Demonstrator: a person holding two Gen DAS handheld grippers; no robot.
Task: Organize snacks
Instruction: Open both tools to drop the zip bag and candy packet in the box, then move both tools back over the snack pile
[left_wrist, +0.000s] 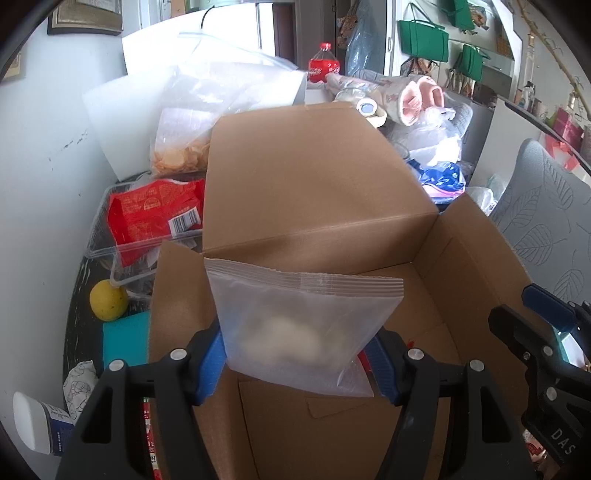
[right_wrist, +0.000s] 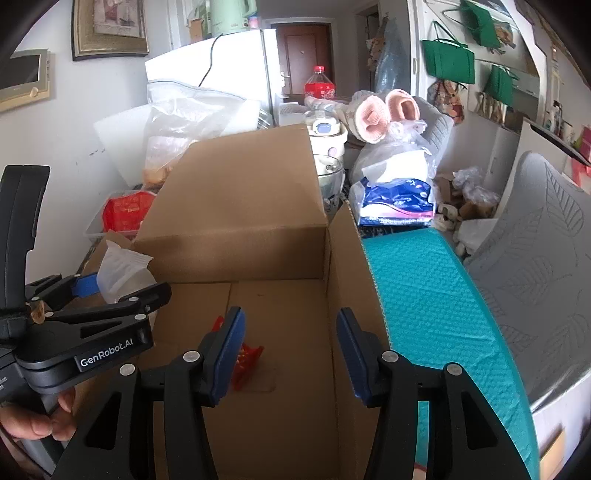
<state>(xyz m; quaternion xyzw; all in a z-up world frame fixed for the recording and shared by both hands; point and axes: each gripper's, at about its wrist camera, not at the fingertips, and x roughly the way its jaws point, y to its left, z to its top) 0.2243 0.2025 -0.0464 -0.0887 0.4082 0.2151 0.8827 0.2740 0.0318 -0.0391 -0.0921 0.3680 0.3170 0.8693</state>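
Snack pouch held over an open carton.

Left wrist view: the left claw (left_wrist: 299, 363) pinches a frosted, flat plastic zip pouch (left_wrist: 308, 321) holding pale rounded lumps; the pouch stands upright, ribbed zip strip on top, long axis across the claw, above the open brown corrugated cardboard box (left_wrist: 314, 192). A glossy red crinkled packet (left_wrist: 155, 214) lies in a clear tray to the left.
Right wrist view: the right claw (right_wrist: 290, 356) stands apart, gripping nothing, over the box floor, where a small red wrapper (right_wrist: 247, 363) lies beside its left pad. A teal bubble-textured mailer (right_wrist: 439, 314) lies right of the box.
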